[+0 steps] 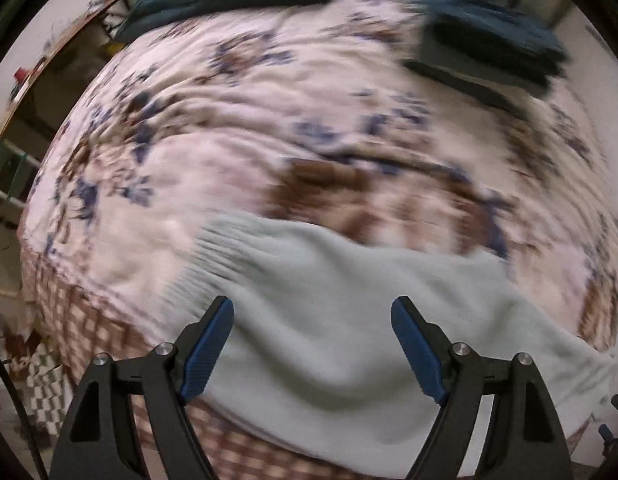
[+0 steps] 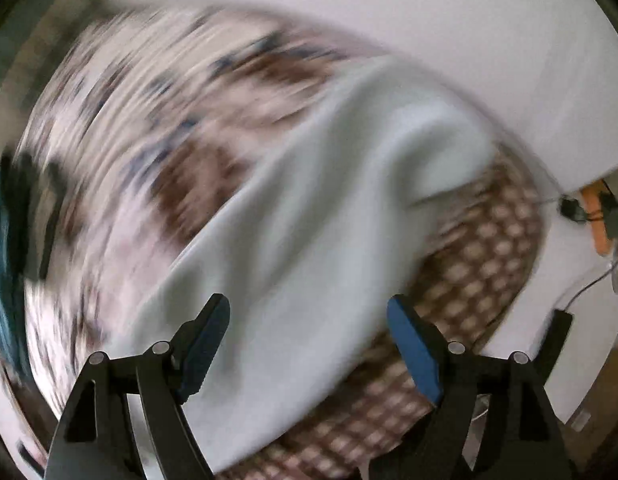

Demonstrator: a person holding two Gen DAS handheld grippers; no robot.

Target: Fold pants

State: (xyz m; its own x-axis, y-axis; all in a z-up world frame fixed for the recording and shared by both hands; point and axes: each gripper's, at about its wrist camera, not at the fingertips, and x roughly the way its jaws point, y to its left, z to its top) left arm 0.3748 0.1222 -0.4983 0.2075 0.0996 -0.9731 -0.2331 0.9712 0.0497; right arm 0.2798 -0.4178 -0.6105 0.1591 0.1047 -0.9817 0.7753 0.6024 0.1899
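Currently pale mint pants (image 1: 341,312) lie rumpled on the floral bedspread (image 1: 213,128) near the bed's checked edge (image 2: 481,280); ribbed cuff (image 1: 213,256) visible, views blurred; left gripper (image 1: 312,312) and right gripper (image 2: 308,310) fingers spread wide, holding nothing; bare bedspread beyond; dark folded clothes (image 1: 493,48) far side.

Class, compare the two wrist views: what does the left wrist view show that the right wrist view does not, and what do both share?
Left wrist view only: the pants' ribbed cuff and a dark folded stack further up the bed. Right wrist view only: a white wall and an orange object beyond the bed's edge. Both: the pale pants lying on the floral bedspread, with each open claw empty above them.
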